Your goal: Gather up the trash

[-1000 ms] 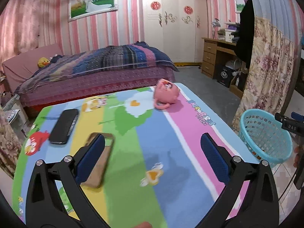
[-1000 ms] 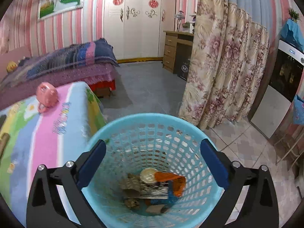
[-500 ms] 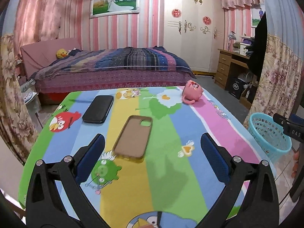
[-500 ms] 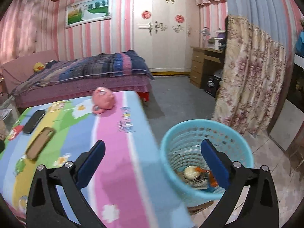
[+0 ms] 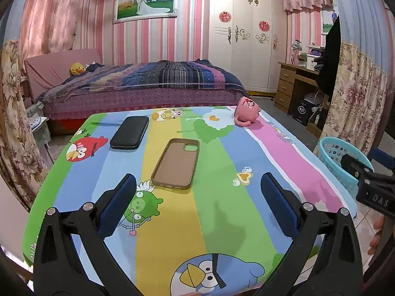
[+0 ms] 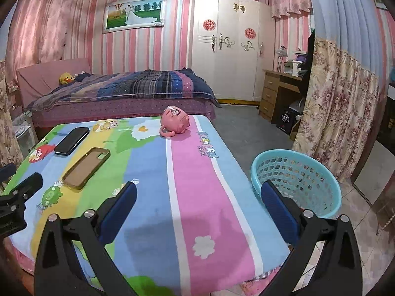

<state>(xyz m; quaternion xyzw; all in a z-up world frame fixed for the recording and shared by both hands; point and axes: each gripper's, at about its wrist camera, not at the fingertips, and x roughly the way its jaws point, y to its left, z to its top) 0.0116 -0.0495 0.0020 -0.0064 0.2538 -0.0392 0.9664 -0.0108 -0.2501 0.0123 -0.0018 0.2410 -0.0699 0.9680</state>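
We held both grippers above the near edge of the table (image 5: 291, 153), which was covered by a striped cartoon cloth. Our left gripper (image 5: 197, 204) had its blue-padded fingers (image 5: 118, 207) spread wide with nothing between them, and it pointed across the cloth toward the bed (image 5: 138, 83). Our right gripper (image 6: 197, 212) was spread just as wide and also empty, aimed over the pink stripe on the table's right side.

The turquoise basket (image 6: 296, 172) stood on the floor just beside the table's right edge, in front of the flowered curtain (image 6: 338, 113). In the left wrist view we saw only part of the basket (image 5: 333, 153), behind the body of the right gripper. From these angles we could not tell what lay in the bottom of it.

On the cloth lay a tan phone case (image 5: 176, 162), hollow side up, roughly in the middle on the yellow and green stripes. A dark phone (image 5: 129, 133) lay beyond it and to the left, apart from the case. A pink mug (image 5: 246, 113) lay tipped on its side near the far right corner, its handle resting on the cloth toward us. We saw no loose scraps on the table itself.

Fingertips of a hand (image 5: 376, 236) showed at the right margin of the left wrist view, under the right gripper
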